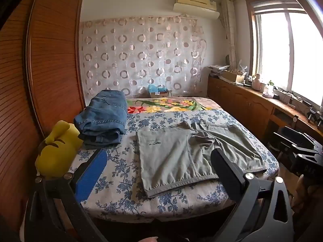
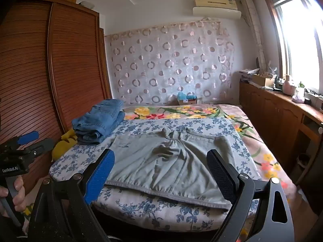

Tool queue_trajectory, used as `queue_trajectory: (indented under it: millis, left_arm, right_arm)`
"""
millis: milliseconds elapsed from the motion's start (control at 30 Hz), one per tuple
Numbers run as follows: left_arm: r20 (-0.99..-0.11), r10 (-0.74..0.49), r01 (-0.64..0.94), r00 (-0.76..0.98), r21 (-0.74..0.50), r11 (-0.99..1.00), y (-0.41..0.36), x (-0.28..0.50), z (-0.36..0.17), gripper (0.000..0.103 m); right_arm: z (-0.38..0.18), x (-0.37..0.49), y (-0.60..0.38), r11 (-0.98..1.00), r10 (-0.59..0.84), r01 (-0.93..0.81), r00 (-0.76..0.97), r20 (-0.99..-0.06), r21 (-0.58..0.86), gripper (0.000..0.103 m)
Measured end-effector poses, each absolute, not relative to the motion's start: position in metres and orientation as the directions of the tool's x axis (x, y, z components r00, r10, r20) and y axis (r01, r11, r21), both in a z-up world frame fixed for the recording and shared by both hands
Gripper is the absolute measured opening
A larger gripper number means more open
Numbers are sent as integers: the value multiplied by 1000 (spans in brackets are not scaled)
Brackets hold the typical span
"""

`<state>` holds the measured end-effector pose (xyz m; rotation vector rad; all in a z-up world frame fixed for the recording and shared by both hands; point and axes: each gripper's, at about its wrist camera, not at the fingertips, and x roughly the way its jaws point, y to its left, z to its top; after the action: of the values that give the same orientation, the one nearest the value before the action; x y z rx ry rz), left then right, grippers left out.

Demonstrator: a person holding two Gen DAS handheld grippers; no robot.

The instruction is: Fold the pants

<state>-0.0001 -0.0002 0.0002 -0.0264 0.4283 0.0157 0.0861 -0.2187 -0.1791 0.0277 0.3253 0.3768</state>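
Your left tongs stood wide apart, nothing between pads, hovering short of bed's near edge. Your right tongs likewise gaped, empty. Grey-green fabric shorts lay spread flat on bed with blue floral cover, waistband nearest you, crotch bunched. Folded blue denim jeans sat far left; yellow plush toy beside them.
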Motion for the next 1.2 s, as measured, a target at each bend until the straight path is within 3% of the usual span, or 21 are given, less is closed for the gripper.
queue_trajectory:
  millis: [1200]
  left_arm:
    - [-412,14,-18,911,-6,1000,0,0,0,103]
  right_arm:
    - [-180,87,-217,927,374,-362,880,-294,97,93]
